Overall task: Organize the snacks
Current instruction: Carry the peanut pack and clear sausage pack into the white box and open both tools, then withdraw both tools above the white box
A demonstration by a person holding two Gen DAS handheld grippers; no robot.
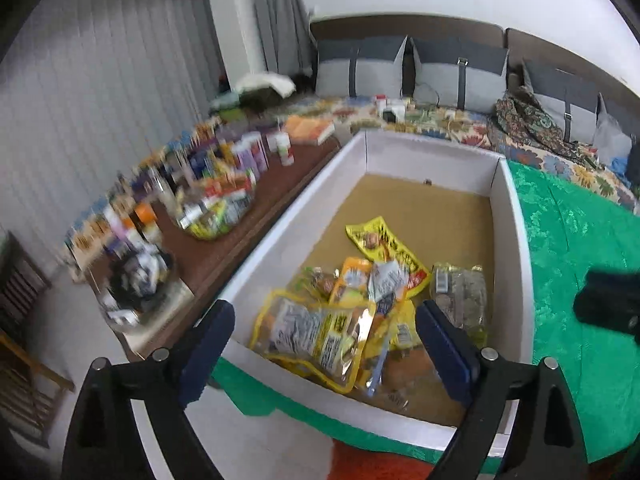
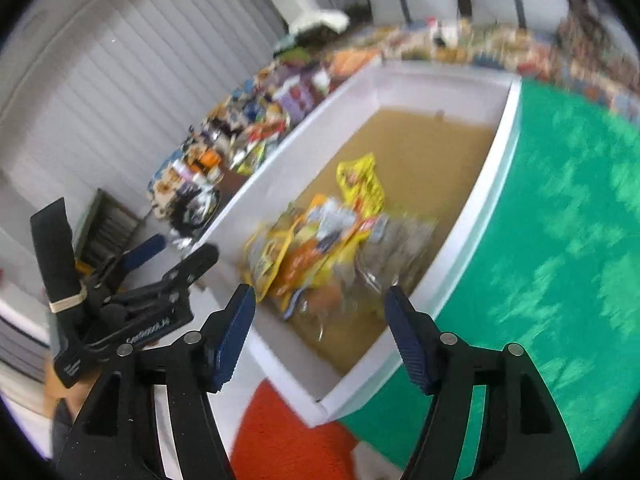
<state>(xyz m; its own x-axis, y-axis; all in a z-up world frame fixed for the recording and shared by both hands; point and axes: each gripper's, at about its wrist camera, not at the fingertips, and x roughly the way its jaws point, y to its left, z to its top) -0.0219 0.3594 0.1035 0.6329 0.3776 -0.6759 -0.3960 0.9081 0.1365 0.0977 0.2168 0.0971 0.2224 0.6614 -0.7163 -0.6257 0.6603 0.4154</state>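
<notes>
A white box [image 1: 280,232] with a brown floor holds a pile of snack packets. Among them are a yellow packet [image 1: 384,248], a large yellow-rimmed pouch [image 1: 316,332] and a clear pack [image 1: 460,292]. My left gripper [image 1: 324,320] hangs over the near end of the box, open, with nothing between its blue pads. My right gripper [image 2: 320,300] is open and empty too, just above the near end of the box [image 2: 472,216] and the blurred snack pile [image 2: 320,232]. The right wrist view also shows the left gripper [image 2: 176,252] to the left of the box.
A brown shelf [image 1: 240,248] left of the box carries bottles and a bowl of packets [image 1: 216,208]. A green cloth [image 1: 580,240] lies to the right. Behind is a floral cover [image 1: 440,120] with grey cushions. An orange rug [image 2: 280,432] lies below.
</notes>
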